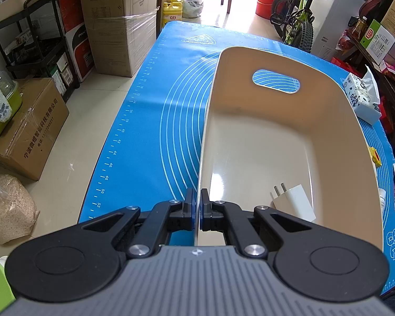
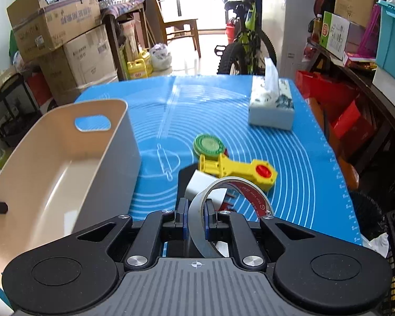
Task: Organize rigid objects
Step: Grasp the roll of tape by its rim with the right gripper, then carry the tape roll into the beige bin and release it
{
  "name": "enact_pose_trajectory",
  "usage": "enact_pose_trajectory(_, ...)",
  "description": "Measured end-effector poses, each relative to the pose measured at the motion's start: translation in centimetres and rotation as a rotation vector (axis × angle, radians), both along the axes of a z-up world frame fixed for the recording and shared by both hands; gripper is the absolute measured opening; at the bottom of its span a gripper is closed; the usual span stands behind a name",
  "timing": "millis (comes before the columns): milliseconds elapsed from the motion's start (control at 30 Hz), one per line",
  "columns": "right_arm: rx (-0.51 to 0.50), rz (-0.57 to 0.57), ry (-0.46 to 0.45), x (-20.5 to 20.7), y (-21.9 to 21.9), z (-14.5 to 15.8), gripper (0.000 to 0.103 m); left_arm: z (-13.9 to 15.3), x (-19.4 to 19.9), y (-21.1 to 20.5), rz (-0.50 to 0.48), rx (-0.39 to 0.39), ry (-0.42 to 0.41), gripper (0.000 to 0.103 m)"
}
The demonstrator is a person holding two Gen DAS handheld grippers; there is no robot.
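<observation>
Cluttered storage surrounds a table covered by a blue baking mat (image 1: 155, 121), with cardboard boxes (image 1: 118, 21) on the floor and a bicycle (image 1: 295, 18) past its far end.

From the left wrist view, the left tool (image 1: 198, 200) is clamped on the near rim of the beige bin (image 1: 276, 121), the thin wall pinched between both pads. Inside the bin, near that clamped rim, lies a white charger plug (image 1: 293, 200) with 2 prongs. Beyond the bin's far right corner sits a tissue pack (image 1: 360, 97).

From the right wrist view, the right tool (image 2: 196, 214) is closed on a roll of tape (image 2: 231, 200), gripping its band, to the right of the bin (image 2: 65, 163). Just beyond the roll lie a white block (image 2: 198, 185) and a yellow toy with a red button (image 2: 239, 169), touching a green round disc (image 2: 209, 144). The tissue pack (image 2: 272, 105) stands farther from the bin.
</observation>
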State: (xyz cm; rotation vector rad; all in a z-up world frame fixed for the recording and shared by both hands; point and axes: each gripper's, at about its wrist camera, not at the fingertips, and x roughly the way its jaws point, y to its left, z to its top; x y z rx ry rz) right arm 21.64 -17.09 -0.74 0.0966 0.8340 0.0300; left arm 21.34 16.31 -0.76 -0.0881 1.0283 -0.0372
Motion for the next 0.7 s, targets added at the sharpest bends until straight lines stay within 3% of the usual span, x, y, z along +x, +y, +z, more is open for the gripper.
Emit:
enact_pose_trajectory(400,-0.010,0.017,-0.079,-0.3,1.2,3.0,0.023,0.1,-0.1,-0.2,-0.003,-0.004,-0.001,0.004)
enact_pose_trajectory(700,-0.002,0.107,-0.172,0.3,4.9,6.8,0.023,0.0,0.0,-0.2,-0.005,-0.005,-0.001,0.004)
